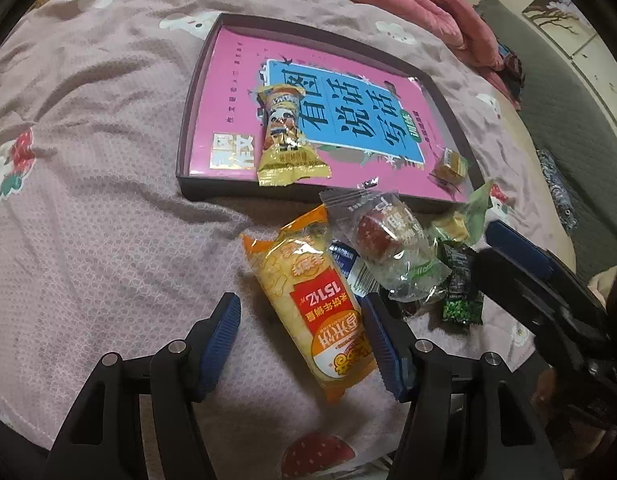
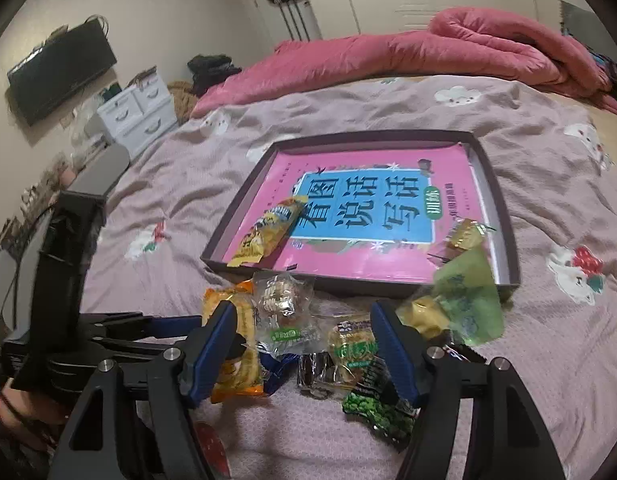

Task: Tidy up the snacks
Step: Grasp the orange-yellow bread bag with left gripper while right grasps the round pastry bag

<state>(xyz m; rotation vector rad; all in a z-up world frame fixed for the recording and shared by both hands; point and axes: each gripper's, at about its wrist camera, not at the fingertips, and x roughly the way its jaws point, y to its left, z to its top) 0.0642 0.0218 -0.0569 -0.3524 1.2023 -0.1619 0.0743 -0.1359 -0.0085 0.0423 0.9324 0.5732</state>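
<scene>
The left gripper (image 1: 302,344) straddles the orange rice-cracker packet (image 1: 308,300), pads apart from it. The right gripper (image 2: 304,354) stands spread over the snack pile (image 2: 320,344), whose lower wrappers are partly hidden.

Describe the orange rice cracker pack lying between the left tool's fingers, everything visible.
The orange pack is a long, glossy plastic pillow bag with crimped ends, pale crackers showing through a clear window, and a red label with white print. It lies flat on the pink bedspread, slanted, outside the tray. Its upper end sits against a blue packet and a clear-wrapped snack. The left tool straddles it, open; whether a finger touches it is unclear.
</scene>
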